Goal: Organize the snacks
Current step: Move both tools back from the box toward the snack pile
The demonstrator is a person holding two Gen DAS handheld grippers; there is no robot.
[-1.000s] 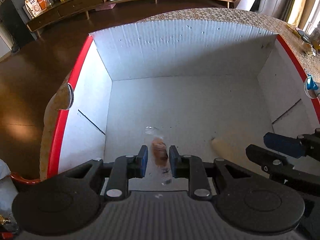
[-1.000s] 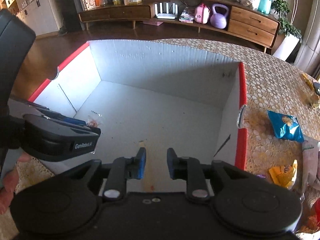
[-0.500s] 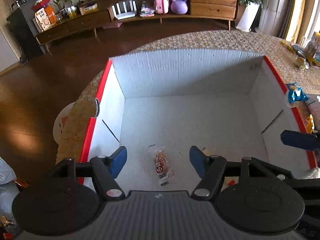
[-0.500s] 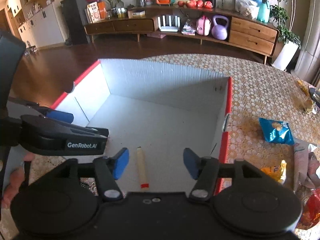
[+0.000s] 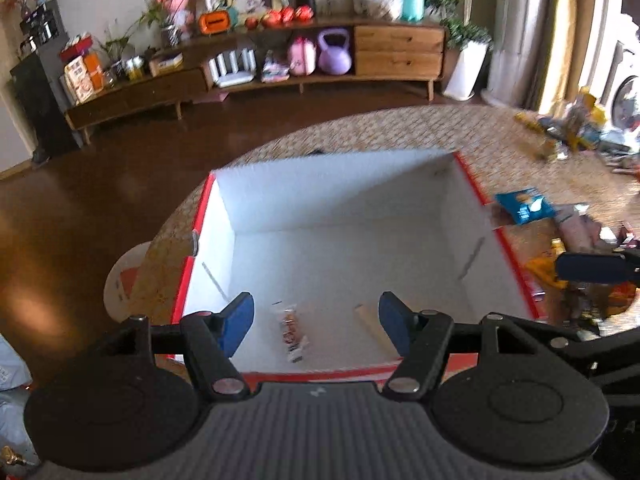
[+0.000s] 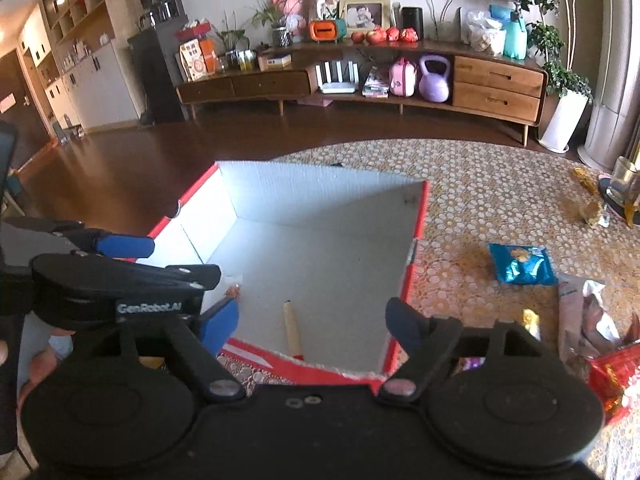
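Observation:
A white box with red rims (image 5: 496, 232) (image 6: 418, 216) stands on the patterned table. On its floor lie a small clear-wrapped snack (image 5: 291, 330) and a tan stick snack (image 5: 370, 326) (image 6: 293, 332). My left gripper (image 5: 316, 322) hovers above the box's near edge, open, with nothing between its blue pads. My right gripper (image 6: 314, 328) is above the near rim too, its jaws still opening and empty; the stick lies far below them. The left gripper's body (image 6: 120, 280) shows at the left of the right wrist view.
Loose snacks lie on the table to the right of the box: a blue bag (image 6: 522, 264) (image 5: 524, 208), a pale wrapper (image 6: 584, 312), a red bag (image 6: 616, 380) and yellow packets (image 5: 544, 268). A wooden sideboard (image 6: 360, 76) stands across the dark floor.
Both grippers opened and let their snacks drop onto the box floor, then rose and drew back from inside the box to above its near rim. The right jaws kept widening.

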